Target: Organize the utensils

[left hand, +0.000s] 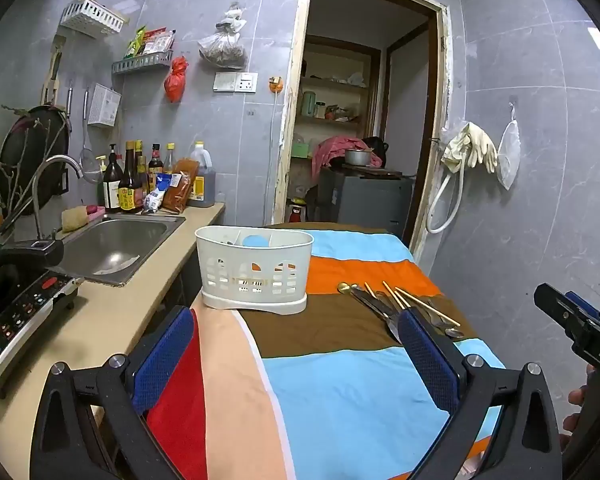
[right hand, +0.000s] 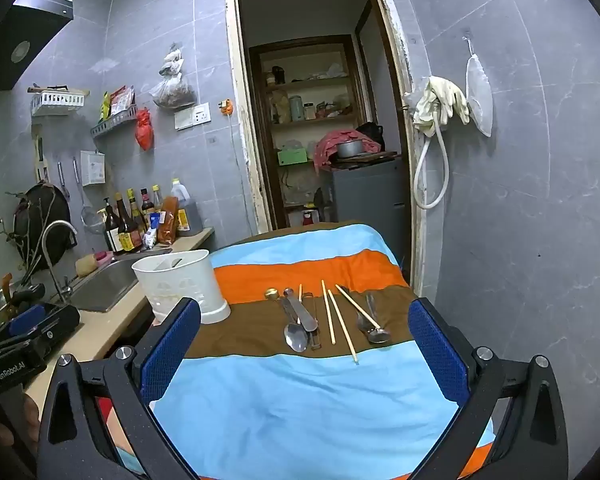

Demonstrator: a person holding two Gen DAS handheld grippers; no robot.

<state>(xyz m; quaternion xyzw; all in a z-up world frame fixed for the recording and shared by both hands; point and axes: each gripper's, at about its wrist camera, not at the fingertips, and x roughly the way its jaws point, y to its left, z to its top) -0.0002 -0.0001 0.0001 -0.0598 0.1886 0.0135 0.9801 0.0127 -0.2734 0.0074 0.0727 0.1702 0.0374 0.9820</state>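
A white slotted utensil holder [left hand: 255, 270] [right hand: 182, 282] stands on the striped cloth at the table's left side. To its right, on the brown stripe, lie loose utensils: several spoons [right hand: 295, 336] [left hand: 454, 333], a knife [right hand: 302, 312], a fork [right hand: 365, 318] and wooden chopsticks [right hand: 342, 326] [left hand: 424, 303]. My left gripper [left hand: 296, 354] hovers open over the near cloth, nothing between its blue pads. My right gripper [right hand: 304, 350] is open too, with the utensils ahead between its fingers' lines, untouched. The right gripper's body [left hand: 580, 328] shows at the edge of the left wrist view.
A counter [left hand: 112, 320] runs along the left with a steel sink [left hand: 116, 244], faucet, sauce bottles [left hand: 128, 184] and an induction cooker [left hand: 16, 320]. Behind the table is an open doorway [right hand: 320, 140]. A grey tiled wall with hanging gloves [right hand: 440, 104] is on the right.
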